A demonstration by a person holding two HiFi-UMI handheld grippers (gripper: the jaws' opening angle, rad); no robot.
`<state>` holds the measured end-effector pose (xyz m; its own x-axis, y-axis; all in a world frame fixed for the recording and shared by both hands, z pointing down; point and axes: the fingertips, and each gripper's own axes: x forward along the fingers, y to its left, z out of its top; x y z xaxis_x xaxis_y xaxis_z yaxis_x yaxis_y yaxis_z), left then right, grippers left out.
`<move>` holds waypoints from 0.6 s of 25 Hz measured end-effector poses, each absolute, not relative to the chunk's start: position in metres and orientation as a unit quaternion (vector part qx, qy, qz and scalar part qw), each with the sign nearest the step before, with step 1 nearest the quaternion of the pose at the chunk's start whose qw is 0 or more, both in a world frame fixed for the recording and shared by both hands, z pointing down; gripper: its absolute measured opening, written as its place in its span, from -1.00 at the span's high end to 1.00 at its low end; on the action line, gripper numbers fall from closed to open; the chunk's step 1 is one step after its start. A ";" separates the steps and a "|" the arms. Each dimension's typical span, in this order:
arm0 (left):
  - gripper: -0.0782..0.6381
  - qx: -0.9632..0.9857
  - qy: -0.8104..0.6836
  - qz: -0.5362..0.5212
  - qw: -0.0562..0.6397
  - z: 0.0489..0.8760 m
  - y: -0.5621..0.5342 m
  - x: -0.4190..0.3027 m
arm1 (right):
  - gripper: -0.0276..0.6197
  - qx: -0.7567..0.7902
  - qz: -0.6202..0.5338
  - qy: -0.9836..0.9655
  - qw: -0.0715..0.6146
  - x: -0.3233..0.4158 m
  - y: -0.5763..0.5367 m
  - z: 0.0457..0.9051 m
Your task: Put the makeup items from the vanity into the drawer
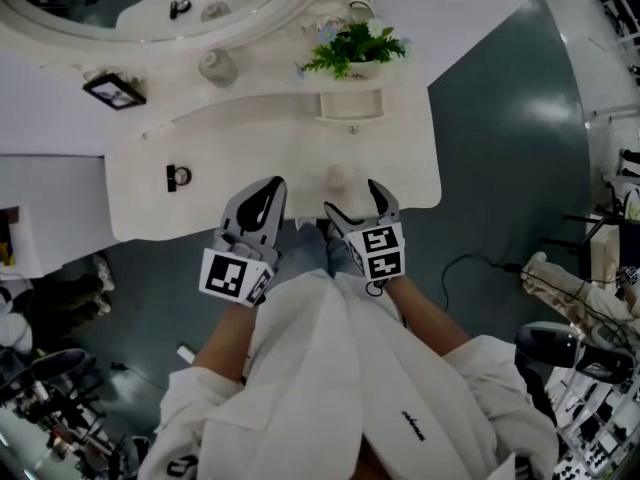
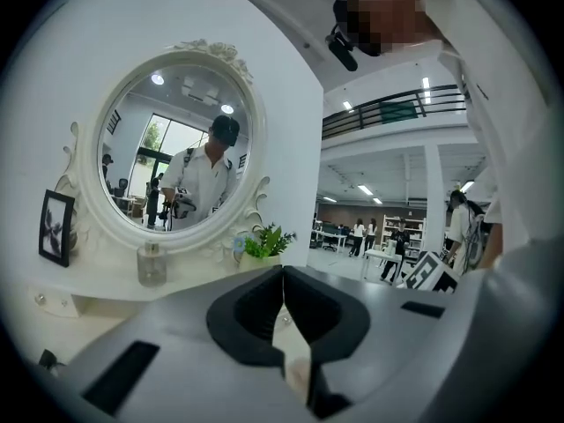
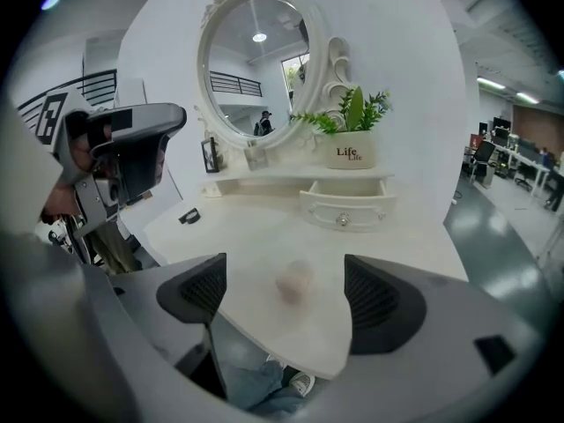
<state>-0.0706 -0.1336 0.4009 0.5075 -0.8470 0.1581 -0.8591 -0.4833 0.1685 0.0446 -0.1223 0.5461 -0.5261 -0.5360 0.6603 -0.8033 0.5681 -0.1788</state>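
Nearest to us, at the lower centre of the head view, we hold the left gripper (image 1: 274,186) with its jaws pressed together on nothing; the left gripper view shows them meeting along one line. Beside it, the right gripper (image 1: 355,200) has its jaws spread wide and empty, and it hangs over the front edge of the white vanity top (image 1: 260,158).

Just beyond the right gripper's jaws, a small pale pink rounded makeup item (image 1: 340,176) sits on the top near that edge. In the right gripper view it lies between the open jaws, low in the frame (image 3: 295,280). It is blurred, so we cannot tell its long axis or which way it points.

Well to the left in the head view lies a small black makeup item (image 1: 178,177), too small for us to make out its shape.

Farther back, the small white drawer with a round knob (image 3: 345,208) stands open. A green plant in a white pot (image 3: 351,148) is behind it. A clear glass bottle (image 1: 215,65) and a black photo frame (image 1: 114,90) stand under the oval white-framed mirror (image 3: 256,60), which the head view's upper edge cuts off.
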 end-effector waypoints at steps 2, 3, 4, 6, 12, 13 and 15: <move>0.71 0.861 -0.493 0.024 0.123 0.411 -0.140 -0.073 | -0.40 0.399 0.248 -0.834 0.290 0.041 -0.126 0.556; 0.71 0.862 -0.490 0.023 0.127 0.416 -0.143 -0.073 | -0.40 0.400 0.253 -0.831 0.294 0.040 -0.127 0.561; 0.71 0.863 -0.488 0.023 0.131 0.420 -0.146 -0.073 | -0.40 0.402 0.256 -0.828 0.297 0.038 -0.128 0.565; 0.71 0.865 -0.482 0.024 0.138 0.428 -0.151 -0.072 | -0.40 0.409 0.256 -0.822 0.301 0.035 -0.132 0.571; 0.71 0.863 -0.473 0.064 0.165 0.473 -0.164 -0.062 | -0.40 0.425 0.266 -0.808 0.311 0.031 -0.140 0.583; 0.71 0.863 -0.471 0.072 0.168 0.482 -0.165 -0.059 | -0.40 0.425 0.267 -0.806 0.313 0.031 -0.142 0.586; 0.71 0.861 -0.469 0.084 0.176 0.500 -0.166 -0.056 | -0.40 0.427 0.270 -0.803 0.316 0.031 -0.144 0.591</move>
<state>-0.0560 -0.1661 0.4997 0.5453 -0.7788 0.3100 -0.8380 -0.4978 0.2234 0.0310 -0.1437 0.5909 -0.4361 -0.5149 0.7380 -0.8561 0.4902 -0.1639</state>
